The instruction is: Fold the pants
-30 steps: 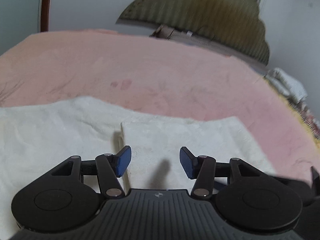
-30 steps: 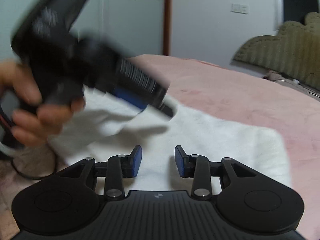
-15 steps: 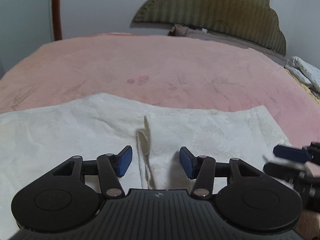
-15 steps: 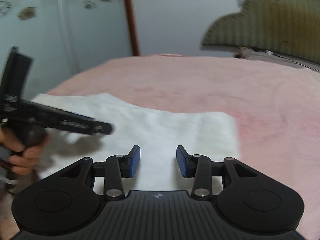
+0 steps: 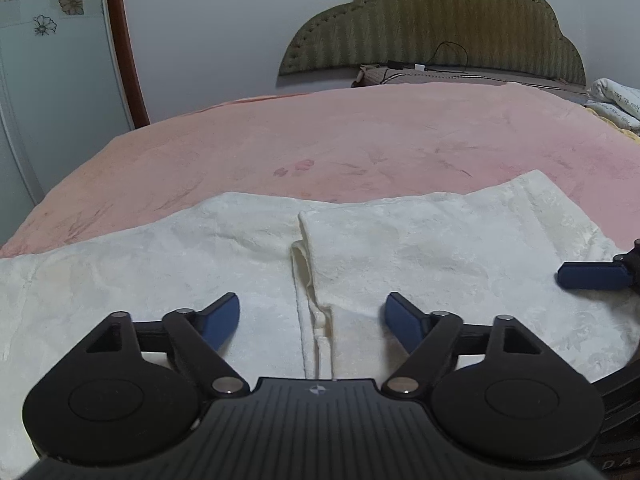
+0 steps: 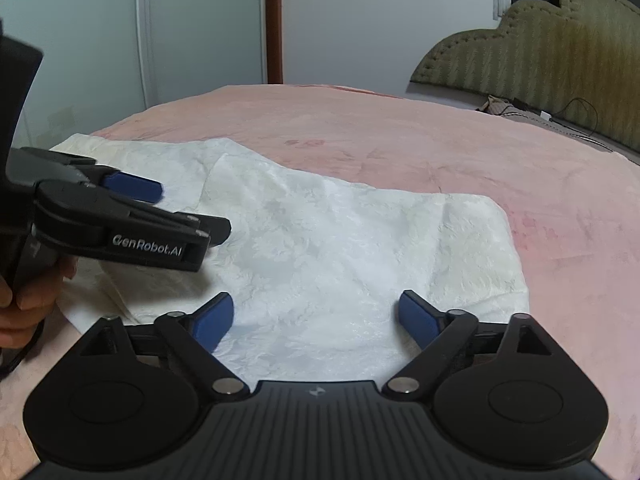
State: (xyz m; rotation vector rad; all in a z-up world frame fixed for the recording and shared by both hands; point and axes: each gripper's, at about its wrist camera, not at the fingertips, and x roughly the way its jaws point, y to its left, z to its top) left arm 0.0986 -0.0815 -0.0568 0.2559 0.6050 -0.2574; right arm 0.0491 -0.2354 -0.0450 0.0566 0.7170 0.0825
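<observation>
White pants [image 5: 420, 248] lie folded flat on the pink blanket [image 5: 360, 140]. In the left wrist view the edge of the folded-over layer [image 5: 304, 264] runs toward me between the fingers of my left gripper [image 5: 312, 316]. Its jaws are opening and hover just over the cloth, gripping nothing. My right gripper [image 6: 316, 308] hangs low over the pants [image 6: 340, 240] near their front edge, jaws also opening, pads off the fabric. The left gripper [image 6: 188, 208] shows at the left of the right wrist view, held by a hand [image 6: 24, 300]. One right fingertip [image 5: 592, 274] pokes in at the left view's right edge.
An olive padded headboard [image 5: 440, 20] stands at the far end of the bed, with a pillow and a cable [image 5: 420, 68] below it. White bedding [image 5: 616, 100] is piled at the far right. A flowered wardrobe door [image 5: 40, 80] stands to the left.
Both grippers' jaws have spread much wider and both have sunk closer to the pants. The left gripper has levelled out and now sits beside the right one.
</observation>
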